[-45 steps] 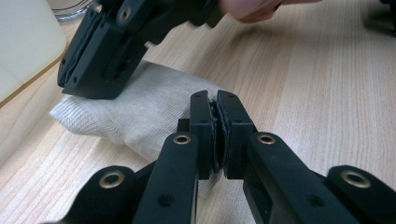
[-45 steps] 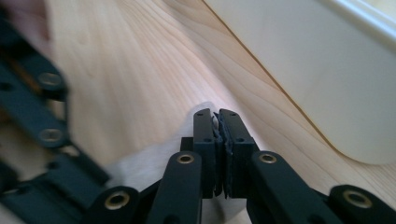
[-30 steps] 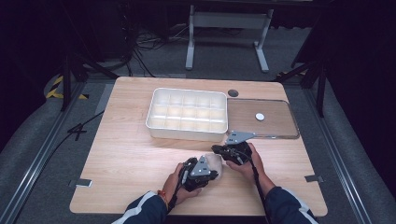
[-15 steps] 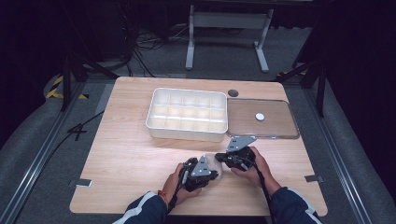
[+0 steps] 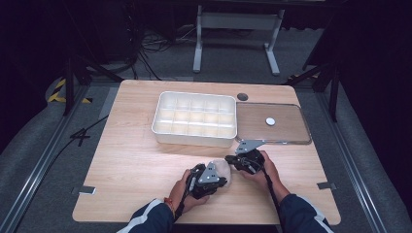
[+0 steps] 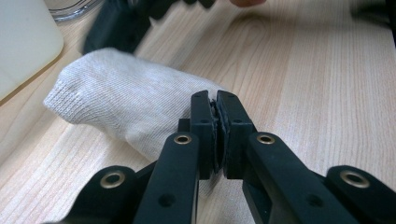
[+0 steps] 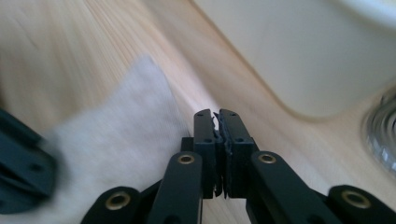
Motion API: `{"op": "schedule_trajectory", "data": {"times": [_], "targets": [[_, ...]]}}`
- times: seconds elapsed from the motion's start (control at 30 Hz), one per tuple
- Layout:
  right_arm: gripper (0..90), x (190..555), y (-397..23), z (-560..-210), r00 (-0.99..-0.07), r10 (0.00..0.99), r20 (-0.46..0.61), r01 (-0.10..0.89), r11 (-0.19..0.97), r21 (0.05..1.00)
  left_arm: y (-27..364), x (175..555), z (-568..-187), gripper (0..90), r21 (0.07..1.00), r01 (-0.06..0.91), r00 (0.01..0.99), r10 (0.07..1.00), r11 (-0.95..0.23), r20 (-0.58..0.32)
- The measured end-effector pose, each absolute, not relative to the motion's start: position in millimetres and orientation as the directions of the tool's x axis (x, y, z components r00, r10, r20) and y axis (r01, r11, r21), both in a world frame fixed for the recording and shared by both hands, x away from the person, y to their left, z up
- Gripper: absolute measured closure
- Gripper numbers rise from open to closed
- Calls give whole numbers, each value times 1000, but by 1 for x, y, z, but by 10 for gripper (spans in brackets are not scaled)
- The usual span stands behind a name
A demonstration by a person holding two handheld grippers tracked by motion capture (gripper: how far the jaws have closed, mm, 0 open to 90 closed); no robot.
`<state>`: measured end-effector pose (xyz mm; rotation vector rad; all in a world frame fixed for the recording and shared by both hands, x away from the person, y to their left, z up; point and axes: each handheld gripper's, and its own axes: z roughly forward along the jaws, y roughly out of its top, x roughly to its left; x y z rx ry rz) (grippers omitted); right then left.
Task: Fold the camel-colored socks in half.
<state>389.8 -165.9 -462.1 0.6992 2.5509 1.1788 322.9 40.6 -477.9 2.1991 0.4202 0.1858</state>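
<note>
Both claws, your left claw (image 6: pixel 217 100) and right claw (image 7: pixel 217 116), sit pinched shut on edges of the soft, light sock (image 5: pixel 221 169) lying limp on the near worktop (image 5: pixel 131 160), so grip its knit edge, where it should bunch rather than slip.

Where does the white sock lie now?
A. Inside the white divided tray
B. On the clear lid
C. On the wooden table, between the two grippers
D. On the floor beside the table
C: the sock lies on the bare table, between the left gripper and the right gripper, in front of the tray, not in it.
</note>
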Motion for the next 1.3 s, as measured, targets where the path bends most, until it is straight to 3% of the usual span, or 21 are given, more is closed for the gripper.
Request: {"op": "schedule_trajectory", "data": {"times": [0.13, 0.3, 0.5, 0.77, 0.97, 1.3], "targets": [[832, 385, -162, -453, -882, 470, 28, 276, 468, 840, 41, 323, -479, 859, 795, 244, 931, 364, -555, -31], [851, 383, -148, -462, -902, 430, 31, 260, 484, 835, 42, 324, -478, 859, 788, 247, 931, 363, -564, -33], [880, 386, -141, -475, -870, 489, -57, 272, 574, 772, 42, 324, -479, 859, 795, 238, 933, 360, -558, -27], [857, 395, -153, -479, -842, 535, -70, 319, 597, 736, 42, 324, -479, 856, 796, 236, 934, 357, -557, -27], [775, 396, -163, -473, -843, 537, -40, 334, 579, 744, 41, 323, -477, 845, 791, 228, 935, 354, -568, -16], [654, 393, -176, -462, -831, 556, -16, 350, 545, 762, 44, 323, -469, 717, 792, 214, 937, 350, -573, 0]]}}
